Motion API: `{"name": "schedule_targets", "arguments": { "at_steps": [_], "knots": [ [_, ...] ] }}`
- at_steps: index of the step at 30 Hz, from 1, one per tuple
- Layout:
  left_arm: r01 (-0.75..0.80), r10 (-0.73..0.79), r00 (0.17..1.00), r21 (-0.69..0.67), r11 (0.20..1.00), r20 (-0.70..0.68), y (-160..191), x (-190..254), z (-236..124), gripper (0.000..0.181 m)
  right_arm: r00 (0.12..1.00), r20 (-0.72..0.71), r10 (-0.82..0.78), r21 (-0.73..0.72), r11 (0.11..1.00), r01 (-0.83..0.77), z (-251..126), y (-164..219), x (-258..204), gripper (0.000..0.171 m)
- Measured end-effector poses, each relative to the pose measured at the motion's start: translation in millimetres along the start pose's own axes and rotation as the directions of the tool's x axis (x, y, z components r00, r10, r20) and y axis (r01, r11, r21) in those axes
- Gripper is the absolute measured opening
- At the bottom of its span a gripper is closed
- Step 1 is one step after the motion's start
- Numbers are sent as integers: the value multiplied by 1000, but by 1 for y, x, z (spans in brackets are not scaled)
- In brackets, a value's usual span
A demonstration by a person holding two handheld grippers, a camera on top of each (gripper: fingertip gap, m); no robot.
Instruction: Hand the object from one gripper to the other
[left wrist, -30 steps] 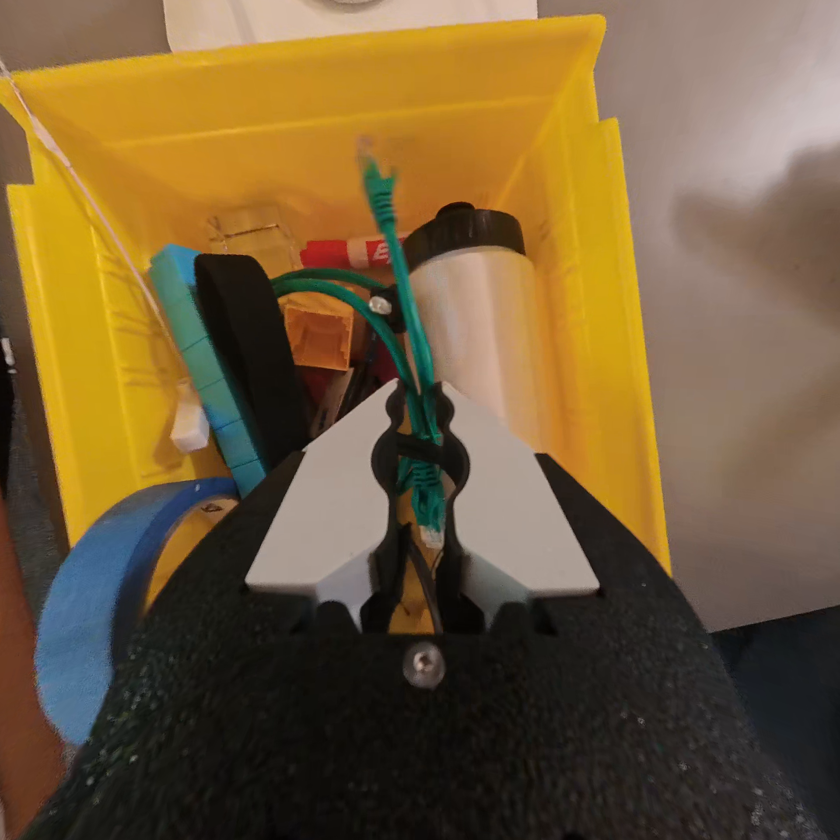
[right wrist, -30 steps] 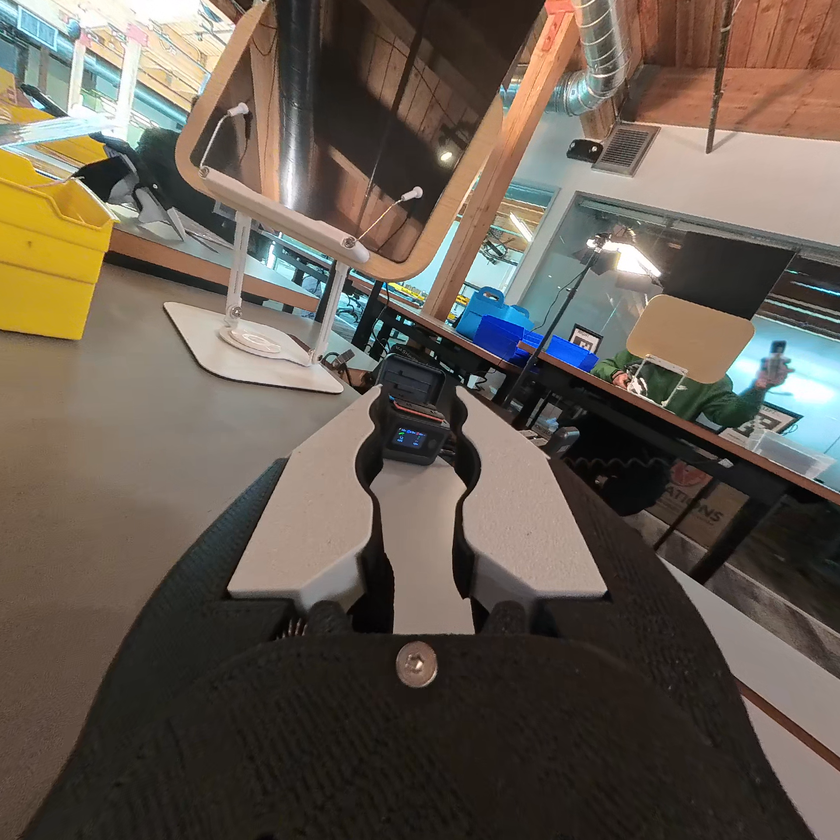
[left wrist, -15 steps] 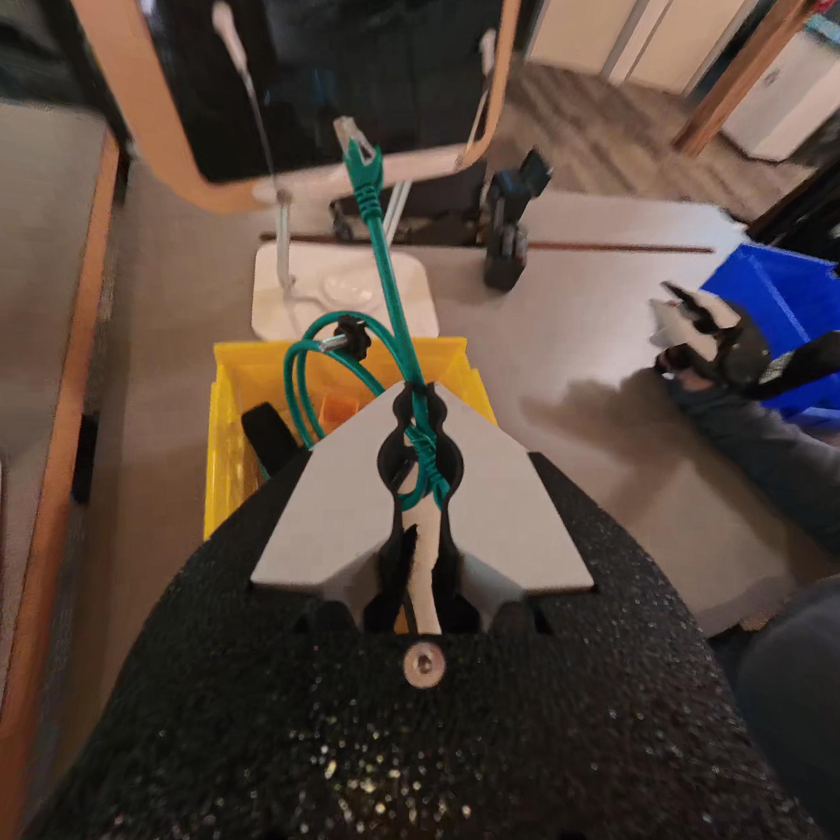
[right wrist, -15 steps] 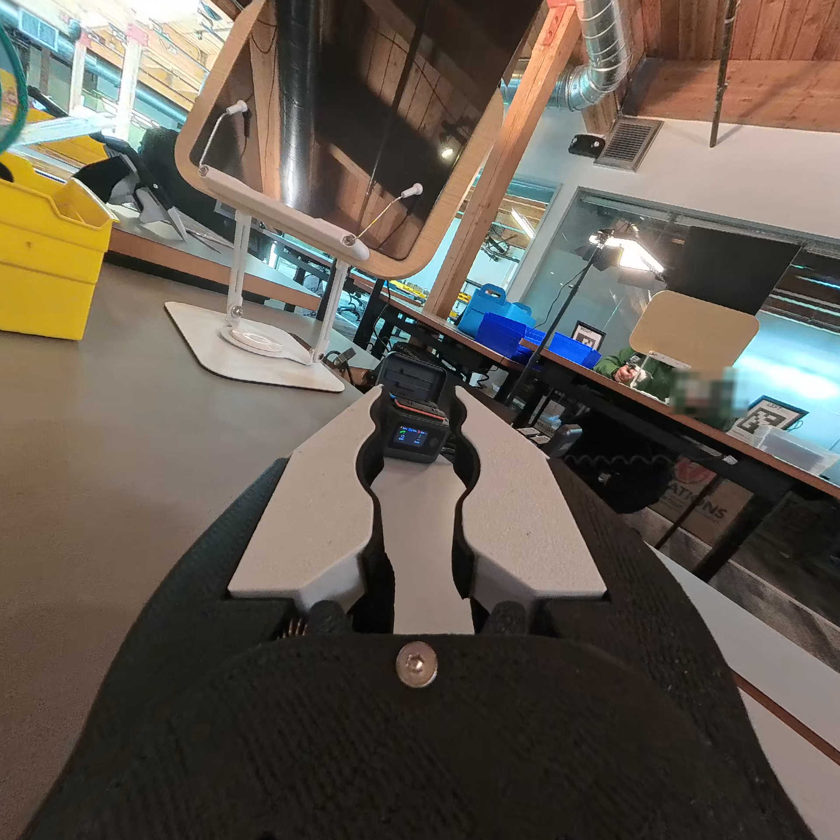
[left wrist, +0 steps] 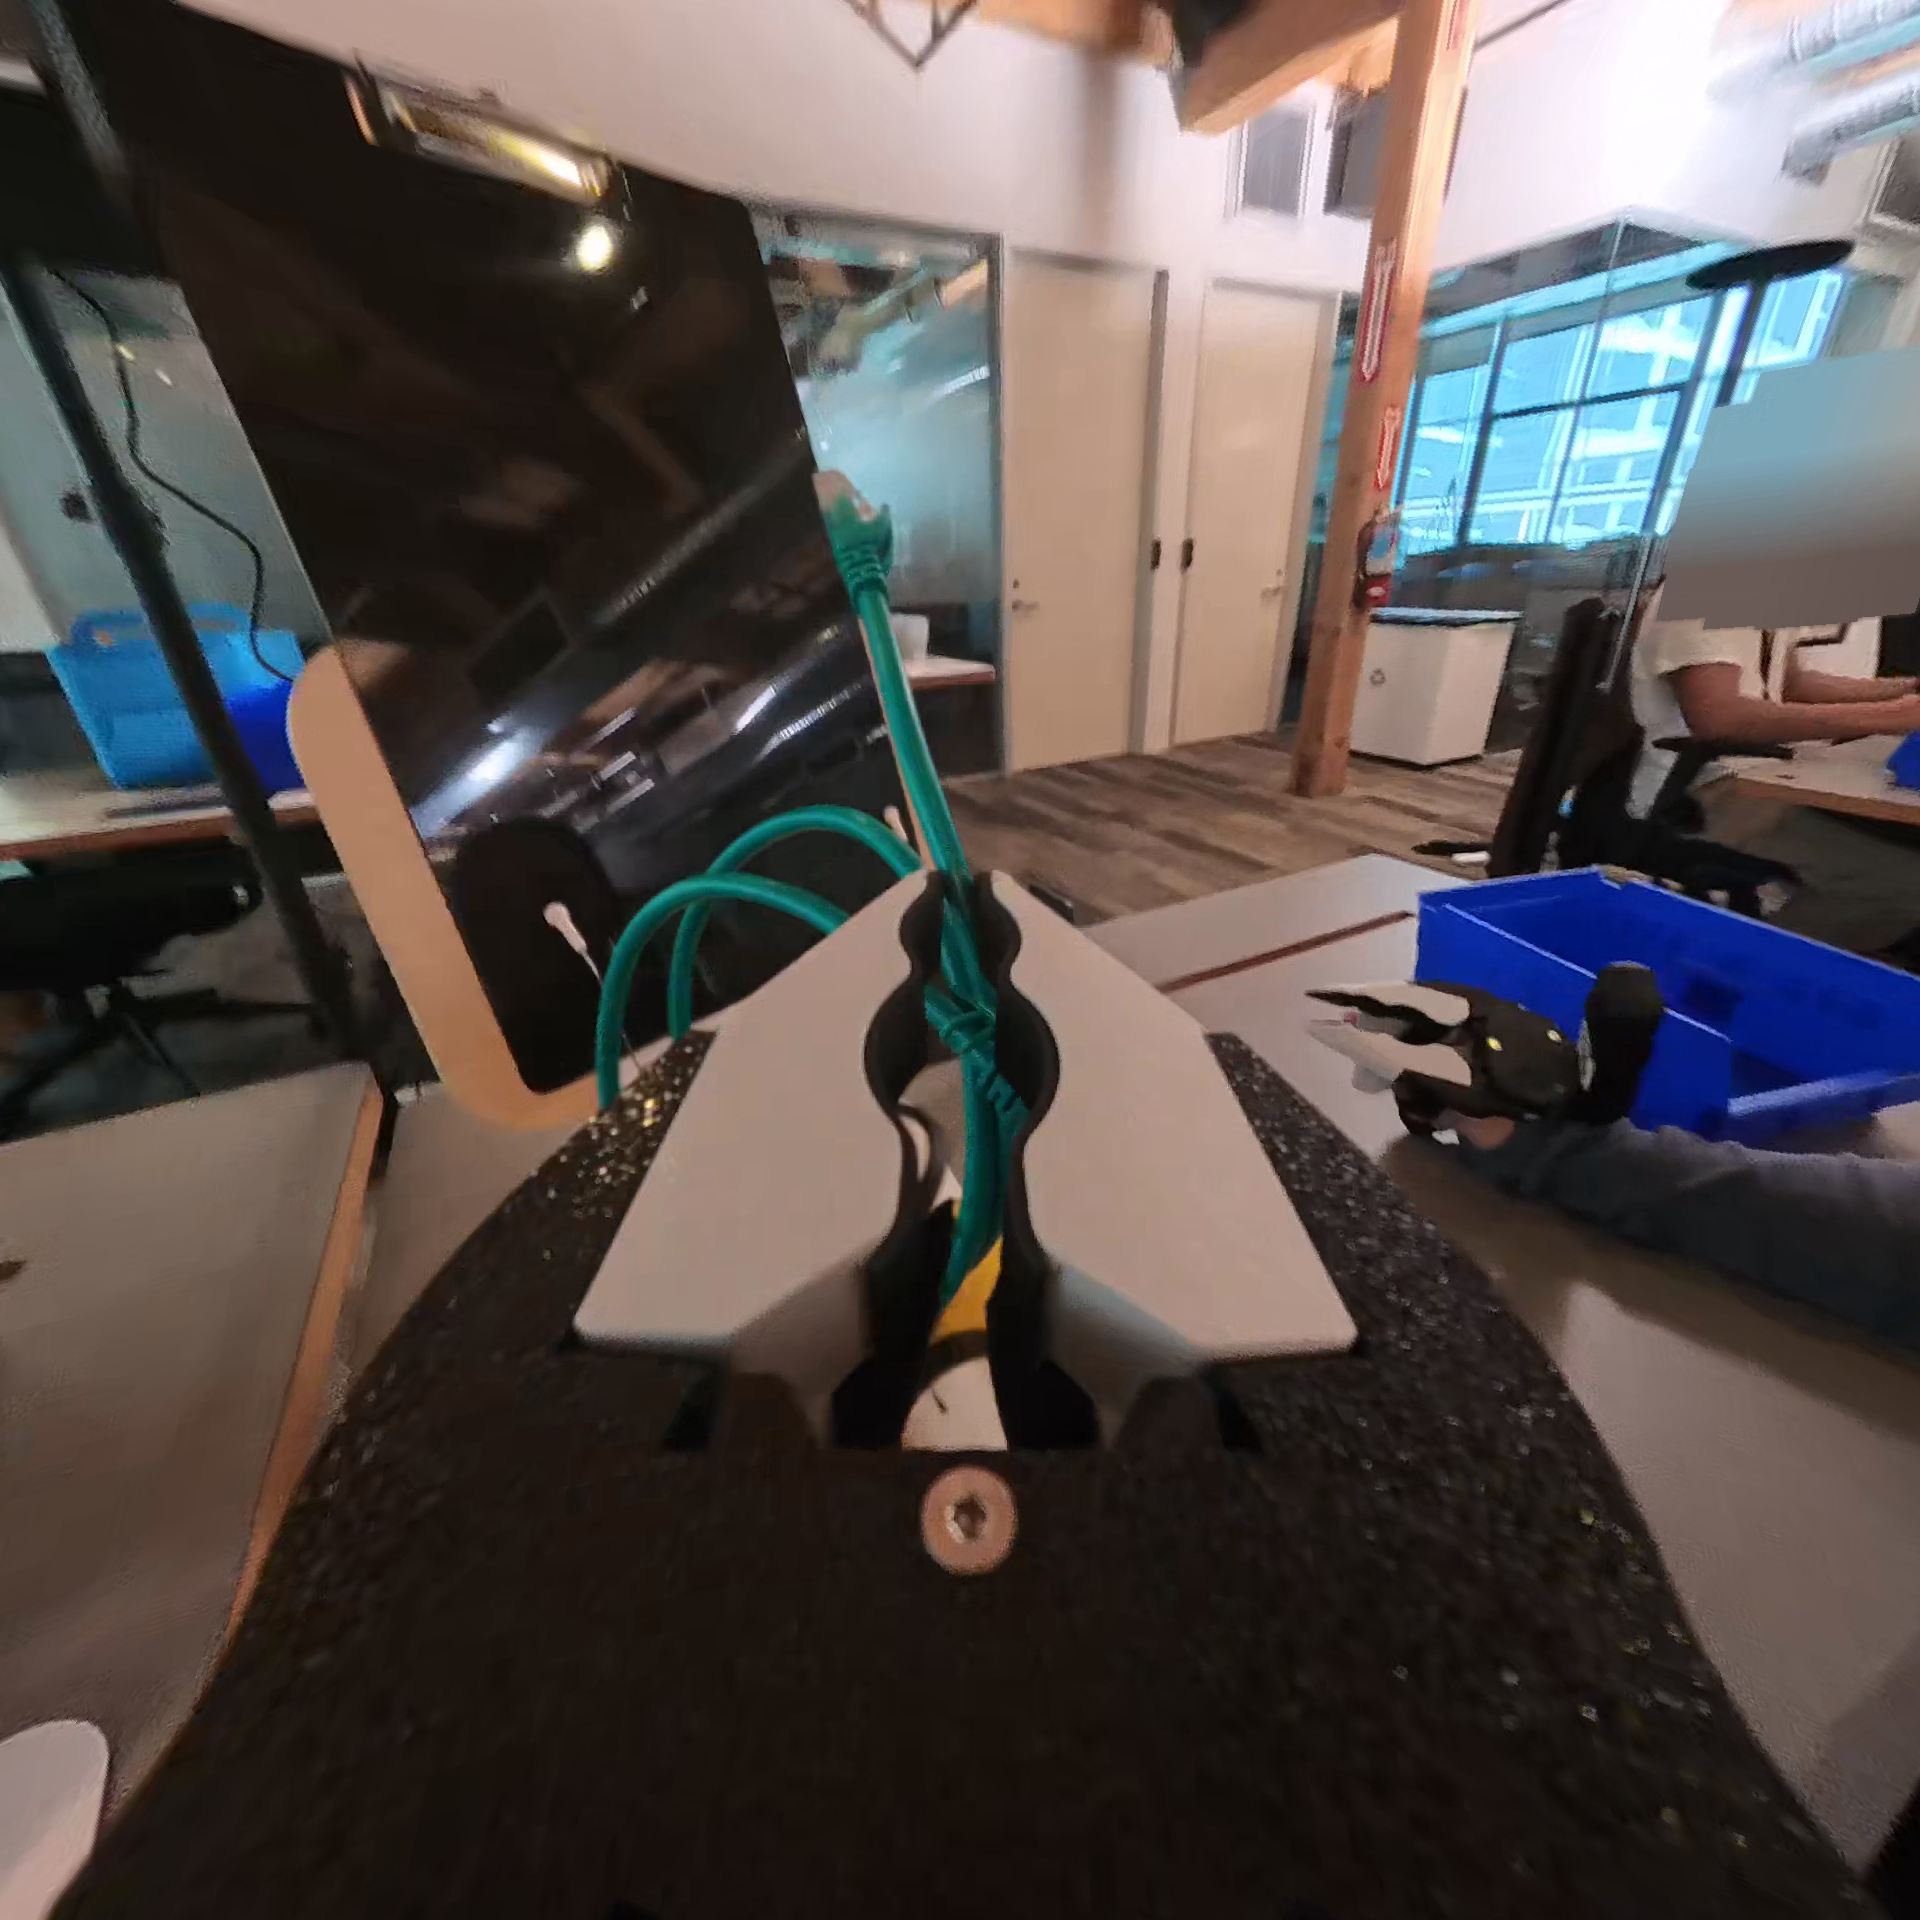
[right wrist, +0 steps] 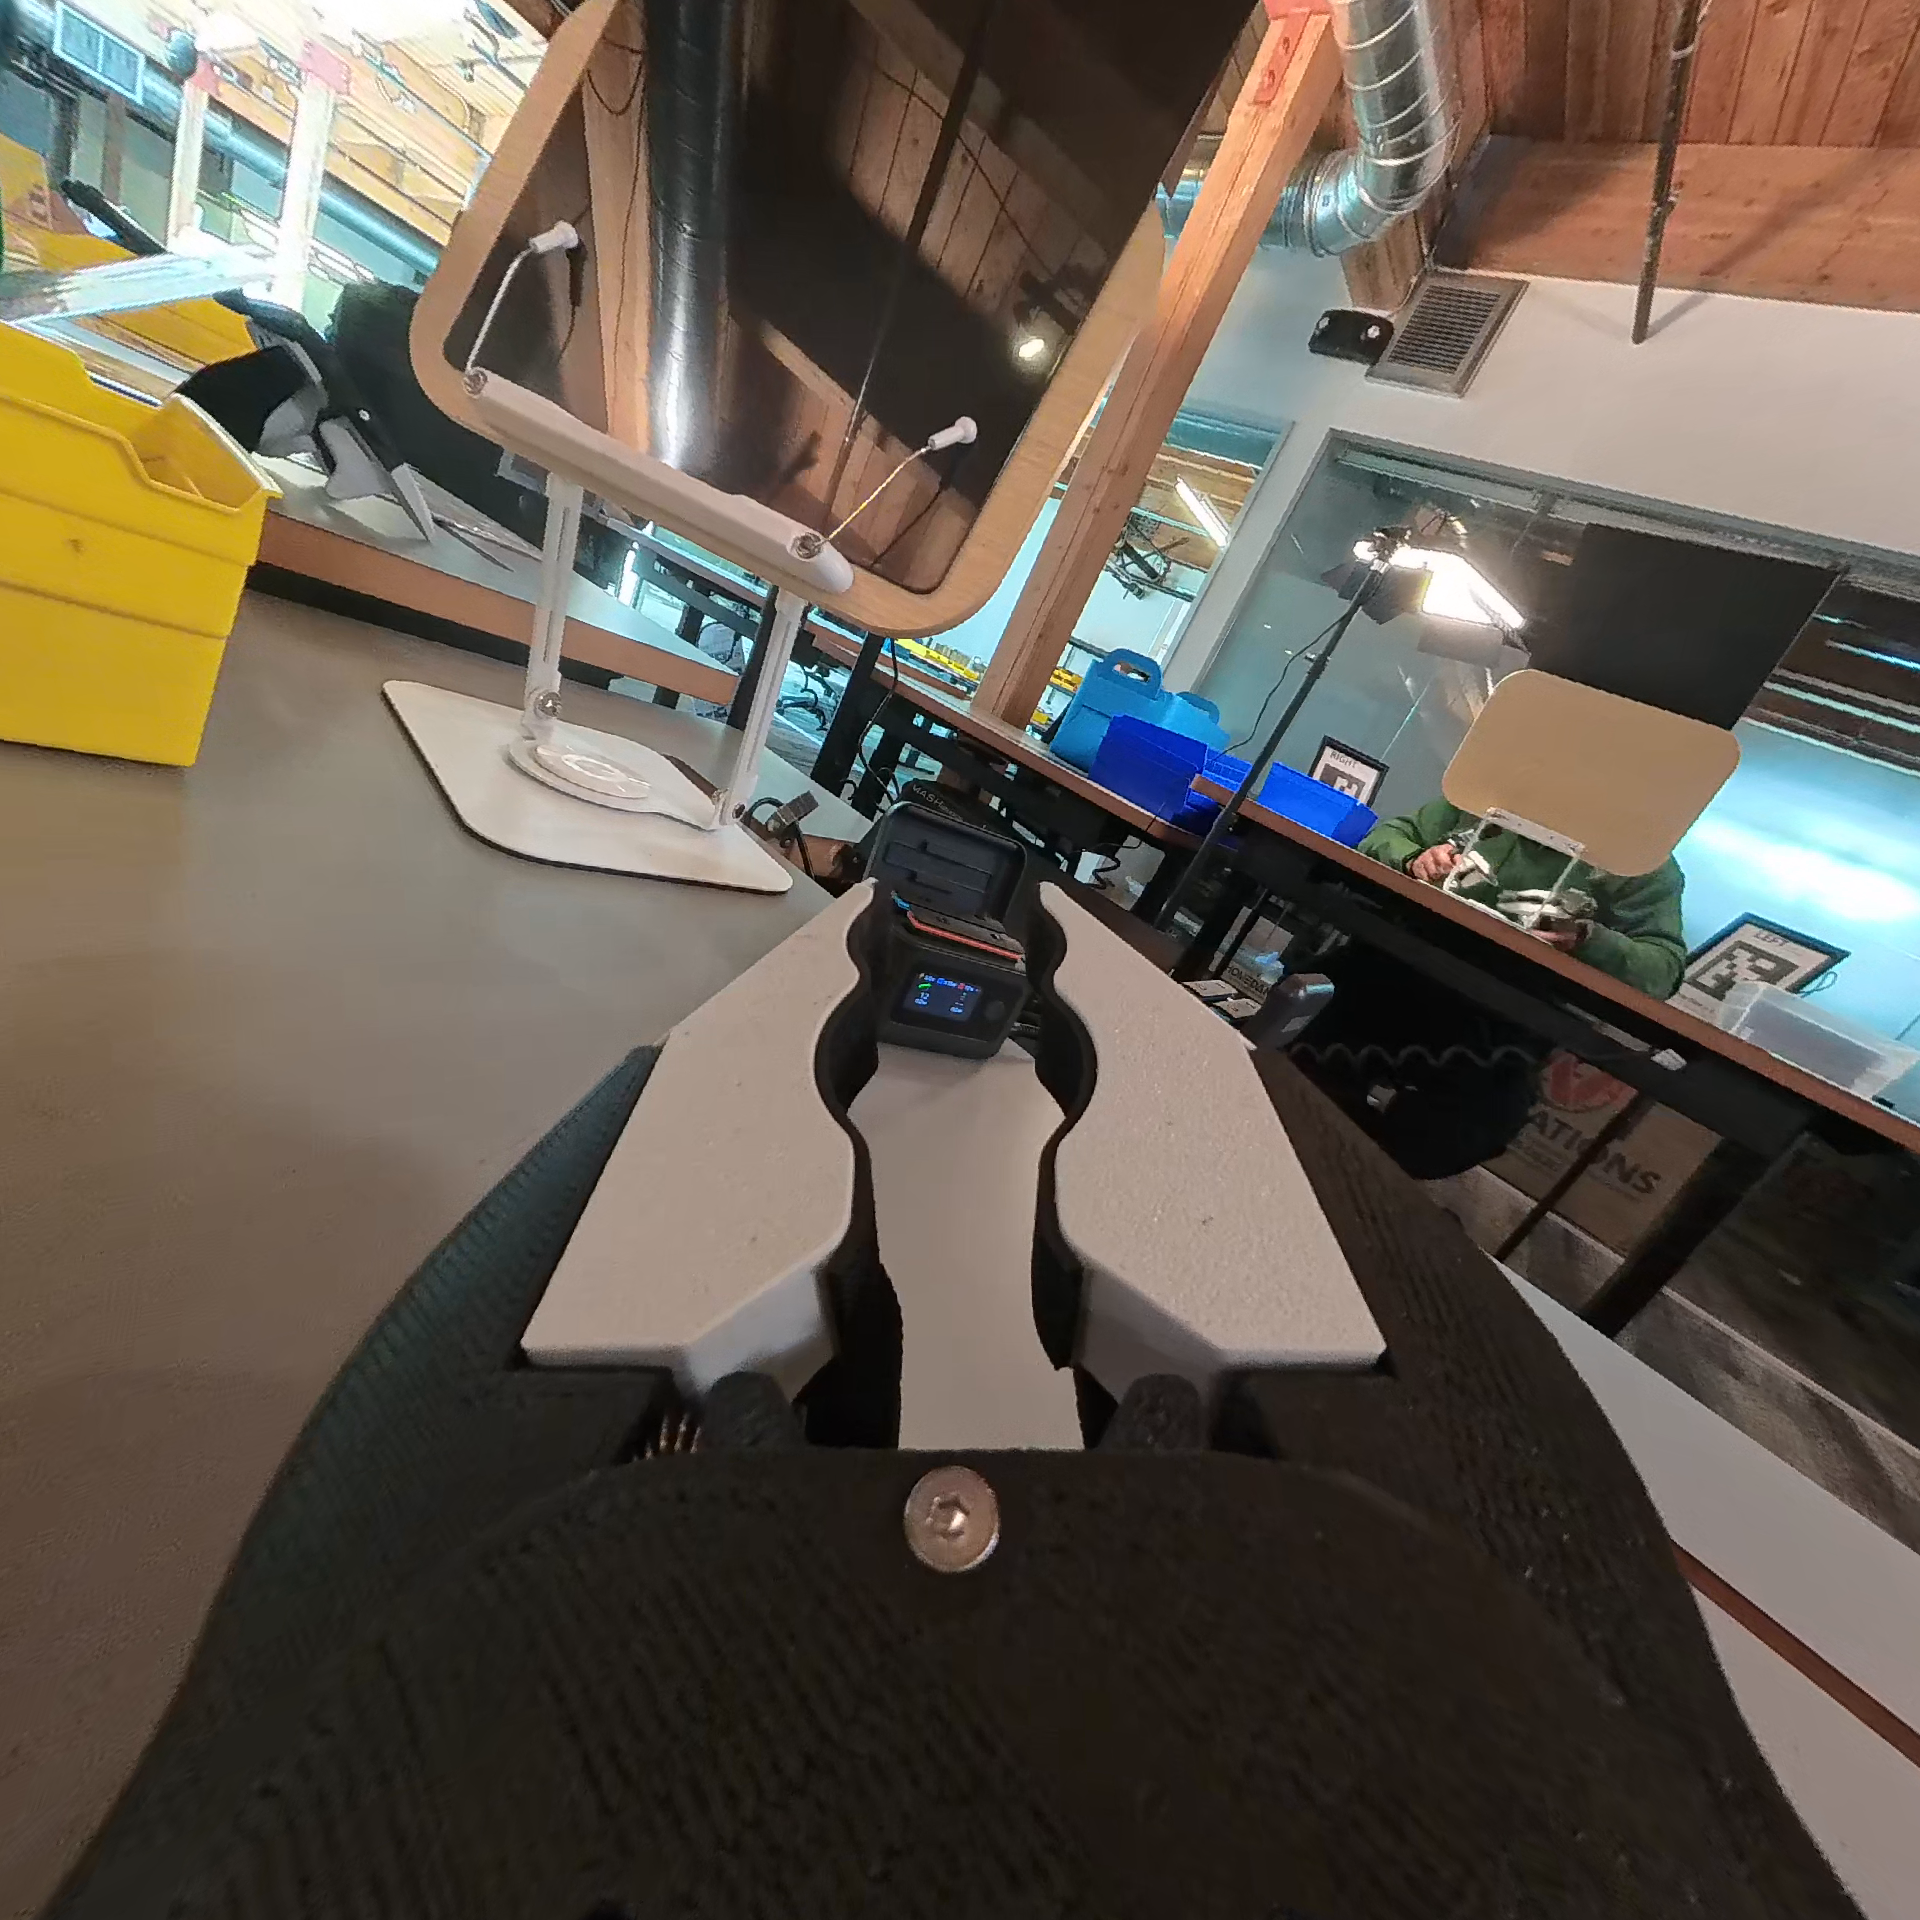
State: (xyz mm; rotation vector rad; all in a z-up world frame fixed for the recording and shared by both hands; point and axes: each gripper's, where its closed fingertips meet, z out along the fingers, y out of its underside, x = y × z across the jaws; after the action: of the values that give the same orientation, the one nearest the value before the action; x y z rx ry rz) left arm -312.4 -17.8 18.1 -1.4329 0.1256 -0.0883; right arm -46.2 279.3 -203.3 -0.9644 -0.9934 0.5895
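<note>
Grey table [right wrist: 260, 987], yellow bin [right wrist: 104, 582], mirror stand [right wrist: 582, 790]

We list a grey tabletop [right wrist: 260, 987]; a yellow bin [right wrist: 104, 582] at its left edge; a wood-framed mirror [right wrist: 790, 312] tilted on a white stand [right wrist: 603, 800]; a small black device with a lit screen [right wrist: 940, 997] near the table's far edge; a blue bin [left wrist: 1704, 977]; and a seated person in green [right wrist: 1538, 894] at a neighbouring table.

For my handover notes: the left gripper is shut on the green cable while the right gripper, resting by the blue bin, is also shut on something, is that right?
Not quite. The left gripper is shut on the green cable, but the right gripper, near the blue bin, is open and empty, as the right wrist view shows.
</note>
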Motion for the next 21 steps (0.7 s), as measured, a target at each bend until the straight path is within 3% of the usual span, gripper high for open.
{"name": "schedule_targets", "arguments": {
  "at_steps": [9,14,21],
  "knots": [
    [-131,123,991,177,976,54,-39,13,1,3,1000,4,-5,-1,1000,5,0,0,-1,24],
    [-125,110,991,263,957,71,-75,10,2,3,1000,5,-6,-1,1000,6,0,0,-1,24],
    [-65,86,992,204,977,-97,-84,40,30,3,1000,7,-6,-1,1000,6,1,1,-1,23]
  ]
}}
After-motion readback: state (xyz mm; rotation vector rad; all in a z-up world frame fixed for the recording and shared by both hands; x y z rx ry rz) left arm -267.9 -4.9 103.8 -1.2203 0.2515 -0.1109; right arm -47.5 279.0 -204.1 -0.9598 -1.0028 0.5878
